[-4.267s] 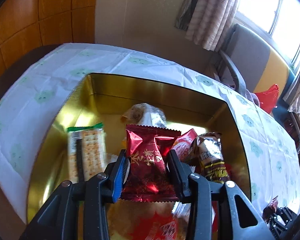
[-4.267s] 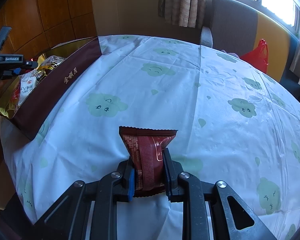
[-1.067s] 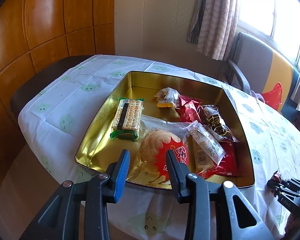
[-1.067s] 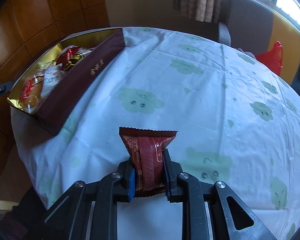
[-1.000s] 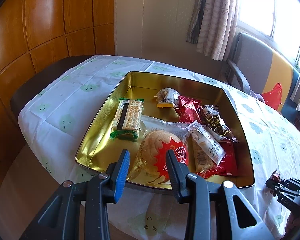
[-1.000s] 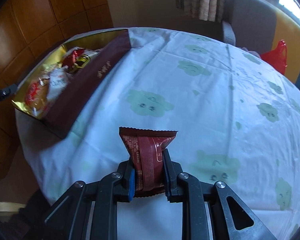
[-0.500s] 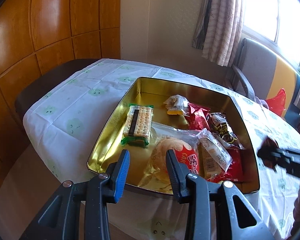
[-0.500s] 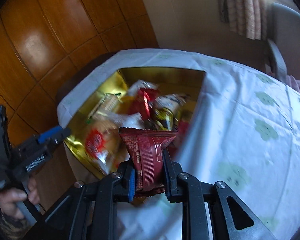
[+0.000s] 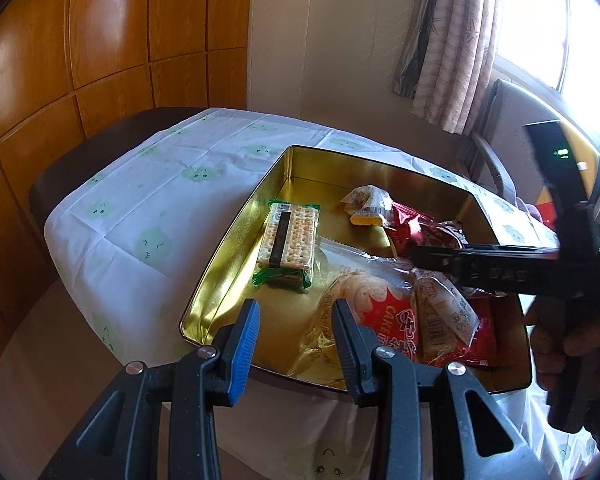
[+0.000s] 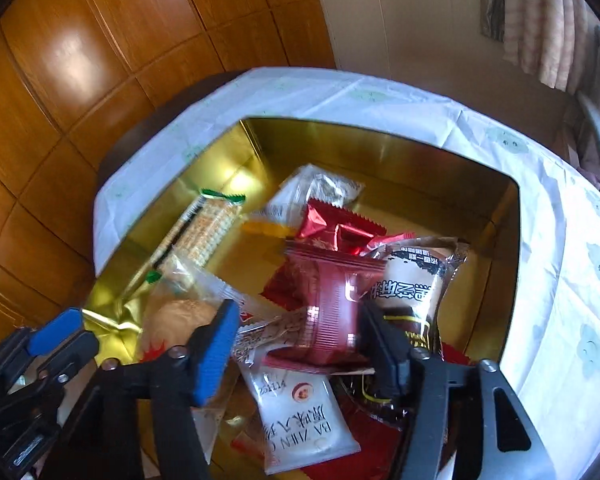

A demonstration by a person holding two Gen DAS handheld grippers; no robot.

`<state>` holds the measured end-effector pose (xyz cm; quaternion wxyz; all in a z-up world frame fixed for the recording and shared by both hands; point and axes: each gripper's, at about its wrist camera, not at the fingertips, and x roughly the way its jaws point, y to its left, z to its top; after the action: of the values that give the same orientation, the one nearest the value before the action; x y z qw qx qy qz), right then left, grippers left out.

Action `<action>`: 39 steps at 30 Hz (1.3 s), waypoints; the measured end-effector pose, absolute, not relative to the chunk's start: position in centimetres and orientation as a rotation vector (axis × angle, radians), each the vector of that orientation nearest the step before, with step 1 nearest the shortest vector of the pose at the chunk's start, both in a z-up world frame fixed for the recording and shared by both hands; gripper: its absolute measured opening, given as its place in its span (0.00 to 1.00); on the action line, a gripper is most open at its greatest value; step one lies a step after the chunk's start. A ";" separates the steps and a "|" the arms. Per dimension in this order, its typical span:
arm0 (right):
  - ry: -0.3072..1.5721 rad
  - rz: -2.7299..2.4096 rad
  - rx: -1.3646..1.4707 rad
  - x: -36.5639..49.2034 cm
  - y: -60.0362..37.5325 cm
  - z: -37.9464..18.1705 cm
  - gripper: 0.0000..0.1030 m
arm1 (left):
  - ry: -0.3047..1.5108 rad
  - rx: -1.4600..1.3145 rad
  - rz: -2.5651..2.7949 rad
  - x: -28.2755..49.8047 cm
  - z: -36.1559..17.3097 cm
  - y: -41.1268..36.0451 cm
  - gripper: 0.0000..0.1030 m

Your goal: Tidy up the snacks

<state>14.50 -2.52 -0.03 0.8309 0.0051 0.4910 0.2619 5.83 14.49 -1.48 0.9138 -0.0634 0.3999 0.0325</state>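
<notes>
A gold tin on a white tablecloth with a green pattern holds several snack packets, among them a cracker pack and a red-and-white cake bag. My left gripper hovers over the tin's near edge, open, with nothing between its fingers. My right gripper is above the snack pile in the tin. Its jaws are opening. A blurred dark red packet sits between them; the blue pad stands clear of it. Seen from the left wrist, the right gripper reaches in from the right.
A person's hand holds the right gripper at the tin's right side. Wood-panelled wall lies to the left, with a curtain, a window and a chair at the back right. The table's edge drops off just beneath my left gripper.
My right gripper has swung left from the bare tablecloth to above the tin. Its jaws have parted, letting go of the dark red packet. The left gripper has hardly moved.
</notes>
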 end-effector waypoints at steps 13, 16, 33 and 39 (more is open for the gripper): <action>1.009 0.496 -0.022 13.1 -3.3 -0.3 0.05 | 0.804 -0.098 0.069 5.6 -1.0 13.6 0.37; 1.017 0.479 -0.025 13.6 -3.1 -0.9 0.05 | 0.804 -0.089 0.068 5.5 -0.8 13.3 0.37; 0.944 0.482 -0.027 8.2 -4.0 1.0 0.10 | 0.767 -0.045 0.061 4.1 0.8 11.5 0.37; 0.871 0.408 -0.032 5.5 -5.0 2.6 0.38 | 0.757 -0.030 0.057 3.5 1.1 10.8 0.38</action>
<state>5.52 -4.95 2.60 0.8864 -0.0152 0.4189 0.1964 3.49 10.78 1.14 0.9287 -0.0146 0.3695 0.0276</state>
